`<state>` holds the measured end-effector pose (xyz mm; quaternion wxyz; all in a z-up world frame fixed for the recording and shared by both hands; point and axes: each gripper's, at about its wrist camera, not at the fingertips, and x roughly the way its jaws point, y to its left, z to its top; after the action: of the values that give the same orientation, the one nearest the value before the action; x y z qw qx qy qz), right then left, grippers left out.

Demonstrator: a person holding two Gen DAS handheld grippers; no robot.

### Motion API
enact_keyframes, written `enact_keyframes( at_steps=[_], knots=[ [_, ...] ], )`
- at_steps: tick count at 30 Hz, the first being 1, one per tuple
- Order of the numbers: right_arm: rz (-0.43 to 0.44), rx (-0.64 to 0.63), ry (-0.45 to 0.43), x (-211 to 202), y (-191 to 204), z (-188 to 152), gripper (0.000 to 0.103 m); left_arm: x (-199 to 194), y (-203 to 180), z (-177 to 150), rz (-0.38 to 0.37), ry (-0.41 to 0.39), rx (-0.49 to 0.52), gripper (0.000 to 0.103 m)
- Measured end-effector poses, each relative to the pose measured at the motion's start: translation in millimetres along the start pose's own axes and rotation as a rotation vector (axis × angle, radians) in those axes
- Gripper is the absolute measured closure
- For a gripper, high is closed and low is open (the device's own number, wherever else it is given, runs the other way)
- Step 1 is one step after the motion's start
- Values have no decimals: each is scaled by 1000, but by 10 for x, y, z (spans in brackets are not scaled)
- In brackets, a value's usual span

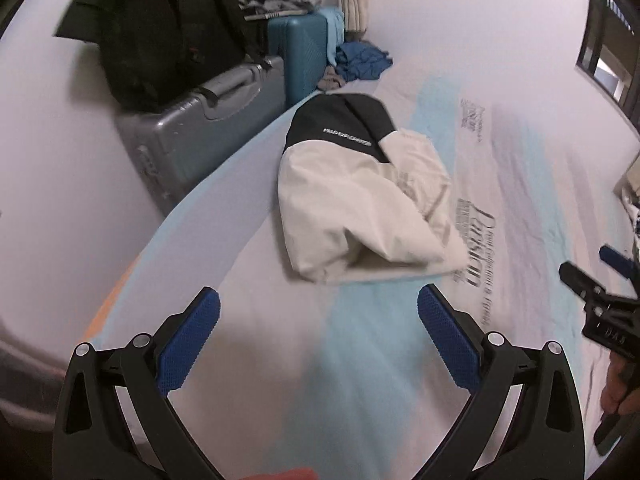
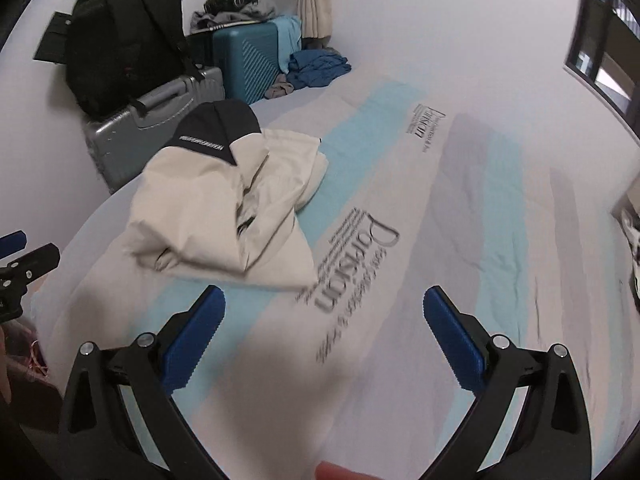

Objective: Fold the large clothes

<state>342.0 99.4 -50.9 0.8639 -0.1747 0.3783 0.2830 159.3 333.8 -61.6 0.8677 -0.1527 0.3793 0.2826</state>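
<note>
Your left gripper (image 1: pixel 319 308) and right gripper (image 2: pixel 324 308) both stand spread wide with nothing between the pads — released, hanging above the bed sheet (image 1: pixel 520 184). The cream-and-black jacket (image 1: pixel 360 196) lies folded in a bundle beyond both, near the bed's edge by the grey suitcase (image 1: pixel 192 128). If another fold is wanted, come in low and pinch both near corners evenly — lift together.
</note>
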Motion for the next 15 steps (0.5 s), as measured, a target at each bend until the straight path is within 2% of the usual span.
enact_keyframes(
  at_steps=[9, 13, 15],
  knots=[
    [28, 37, -33, -1304, -239, -789, 7, -1260, -423, -926, 13, -26, 59, 6],
    [49, 48, -67, -1745, -155, -1084, 7, -1546, -440, -1237, 23, -32, 45, 6],
    [24, 38, -77, -1855, -61, -1202, 7, -1608, -399, -1381, 16, -28, 47, 6]
  ],
)
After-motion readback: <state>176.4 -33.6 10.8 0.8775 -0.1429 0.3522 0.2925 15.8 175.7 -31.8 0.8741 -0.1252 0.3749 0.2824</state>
